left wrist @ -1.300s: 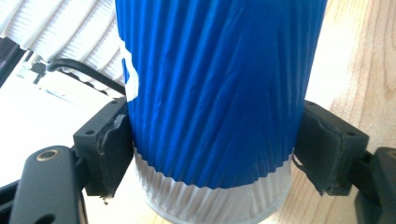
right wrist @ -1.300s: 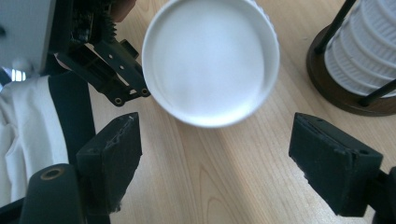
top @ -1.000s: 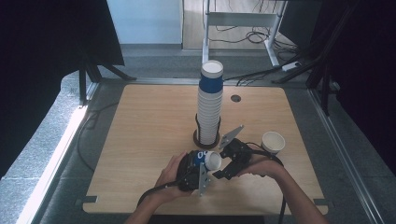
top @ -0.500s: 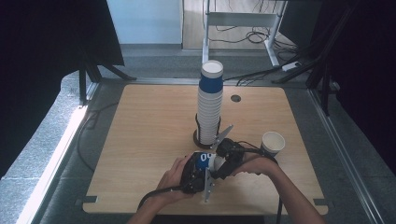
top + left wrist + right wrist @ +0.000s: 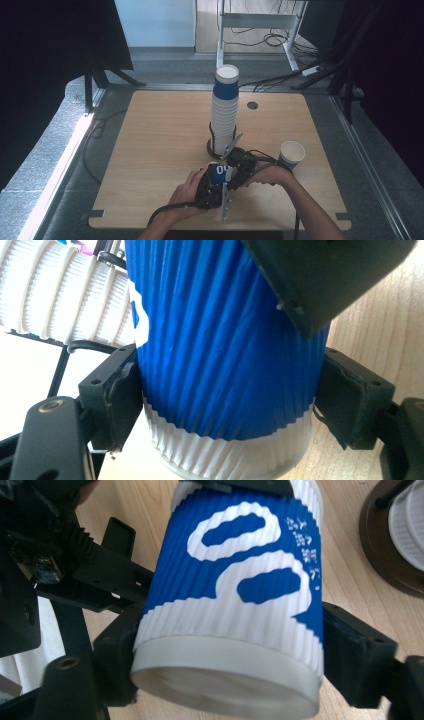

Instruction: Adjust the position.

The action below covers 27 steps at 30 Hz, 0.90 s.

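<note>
High view: near the front edge of the wooden table [image 5: 160,150] the person's two hands meet, and between them sits a blue ribbed paper cup [image 5: 220,173] with a white pattern, held clear of the tall stack of cups [image 5: 224,112] that stands in a dark wire holder just behind it. The left gripper [image 5: 212,187] comes in from the lower left, the right gripper [image 5: 236,167] from the right, and both close in on the same cup. A single white cup [image 5: 291,153] stands upright by itself toward the table's right side, well apart from the hands.

In the left gripper view the blue cup [image 5: 225,350] sits between the two black jaws, one pressed against each side of its ribbed wall near the white band at the end; the left claw is pinching it. A black part of the other gripper crosses the cup's upper right, and the white ribbed stack [image 5: 65,295] lies just beside it at upper left.

In the right gripper view the same cup [image 5: 235,595] lies tilted with its white end toward the camera, and the black jaws bear on both of its flanks, so this claw pinches it too. The dark round base of the holder [image 5: 395,550] shows at upper right on the wood.
</note>
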Each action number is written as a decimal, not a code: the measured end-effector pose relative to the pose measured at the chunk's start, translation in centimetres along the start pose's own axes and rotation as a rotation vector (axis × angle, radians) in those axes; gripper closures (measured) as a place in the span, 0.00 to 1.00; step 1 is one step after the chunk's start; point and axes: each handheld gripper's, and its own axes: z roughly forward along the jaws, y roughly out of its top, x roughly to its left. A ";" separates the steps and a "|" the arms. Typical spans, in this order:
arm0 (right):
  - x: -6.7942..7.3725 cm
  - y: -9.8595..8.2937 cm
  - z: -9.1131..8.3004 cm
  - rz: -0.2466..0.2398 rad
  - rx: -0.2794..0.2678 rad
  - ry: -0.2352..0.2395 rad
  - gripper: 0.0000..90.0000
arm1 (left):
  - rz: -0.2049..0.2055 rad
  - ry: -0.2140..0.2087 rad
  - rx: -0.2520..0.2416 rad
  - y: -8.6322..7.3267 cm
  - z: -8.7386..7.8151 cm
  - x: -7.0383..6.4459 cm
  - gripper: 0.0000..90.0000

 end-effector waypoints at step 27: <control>-0.4 -1.8 -1.8 -0.003 -0.155 0.004 0.32 | -0.115 -0.088 -0.089 -0.7 -0.7 1.7 0.06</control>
